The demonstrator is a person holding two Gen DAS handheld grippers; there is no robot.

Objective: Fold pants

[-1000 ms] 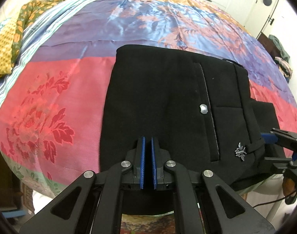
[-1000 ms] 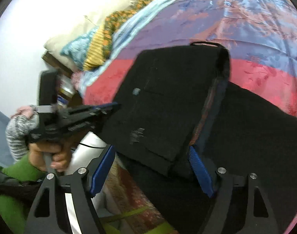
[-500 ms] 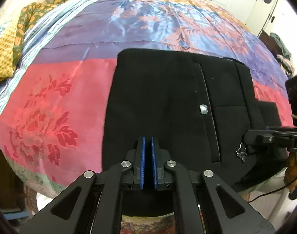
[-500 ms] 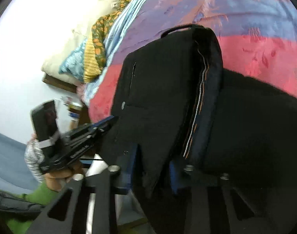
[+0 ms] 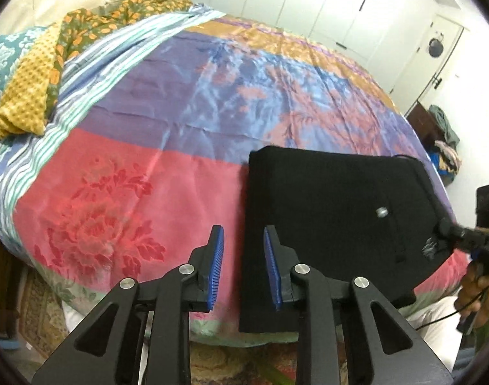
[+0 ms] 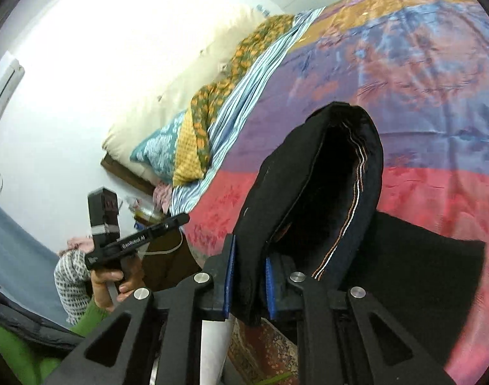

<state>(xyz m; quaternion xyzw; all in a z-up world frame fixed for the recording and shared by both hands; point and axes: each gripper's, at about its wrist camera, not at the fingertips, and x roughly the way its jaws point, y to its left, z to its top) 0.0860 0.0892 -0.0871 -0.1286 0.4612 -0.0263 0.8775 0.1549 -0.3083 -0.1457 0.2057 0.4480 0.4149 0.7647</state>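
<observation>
Black pants lie folded on the colourful bedspread near the bed's front edge. My left gripper is open and empty; it straddles the left edge of the pants near the bed's front edge. My right gripper is shut on the waistband edge of the pants and lifts that part up, so the inside with pale stitching shows. The right gripper's body shows at the right edge of the left wrist view.
Pillows and a folded floral blanket lie at the head of the bed, far left. White wardrobe doors stand behind the bed. A patterned rug lies on the floor below. The left gripper's body shows in the right wrist view.
My left gripper has opened, let go of the pants and moved to the left. My right gripper has shut on the waistband and lifted it.
</observation>
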